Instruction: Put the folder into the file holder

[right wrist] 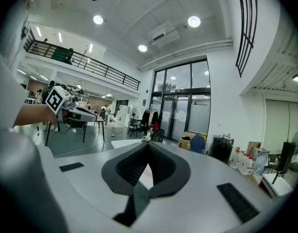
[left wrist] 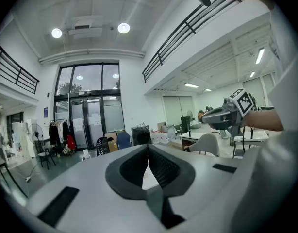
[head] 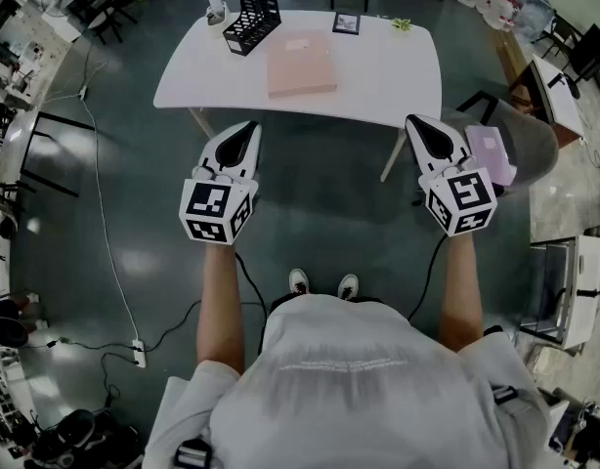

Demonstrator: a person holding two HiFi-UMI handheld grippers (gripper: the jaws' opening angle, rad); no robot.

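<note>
Folder (head: pixel 301 64), pink, lies flat on the white table (head: pixel 398 76) in the head view, with the black file holder (head: pixel 258 10) near its far-left corner. The left gripper (head: pixel 247 127) and right gripper (head: pixel 415 121) hover over the floor, short of the table's near edge. Left gripper view — jaws pressed together, nothing between them. Right gripper view — jaws likewise together and empty, the left gripper showing at the left.

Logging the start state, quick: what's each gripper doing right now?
Left gripper: closed, holding nothing.
Right gripper: closed, holding nothing.
</note>
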